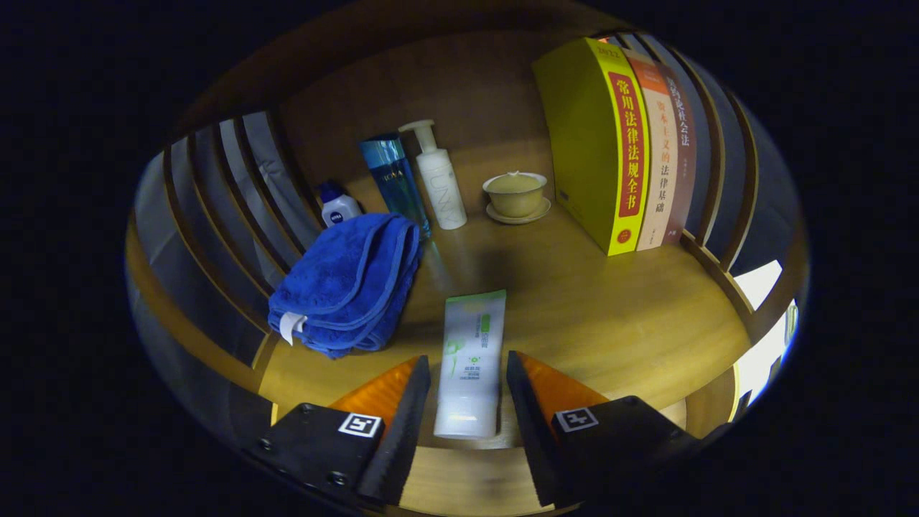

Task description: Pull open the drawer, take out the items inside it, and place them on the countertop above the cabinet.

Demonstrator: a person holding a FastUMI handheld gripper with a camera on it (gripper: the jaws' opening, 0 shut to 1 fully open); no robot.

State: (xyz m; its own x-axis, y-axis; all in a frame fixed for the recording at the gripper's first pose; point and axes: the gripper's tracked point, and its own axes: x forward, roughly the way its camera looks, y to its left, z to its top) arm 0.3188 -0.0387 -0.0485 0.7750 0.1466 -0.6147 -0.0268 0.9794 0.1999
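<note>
Wooden countertop (610, 309) bears glossy tube (470, 359) between parted tongs (468, 391).

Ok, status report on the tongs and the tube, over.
Tongs open, fingers either side of the white-and-green tube, gaps both sides. Tube lying flat on the wooden countertop. Blue towel close beside it, not touching.

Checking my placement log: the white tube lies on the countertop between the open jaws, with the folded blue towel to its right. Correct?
Not quite: in the gripper view the folded blue towel lies left of the white tube, not right. The tube does lie on the countertop between the open jaws.
</note>
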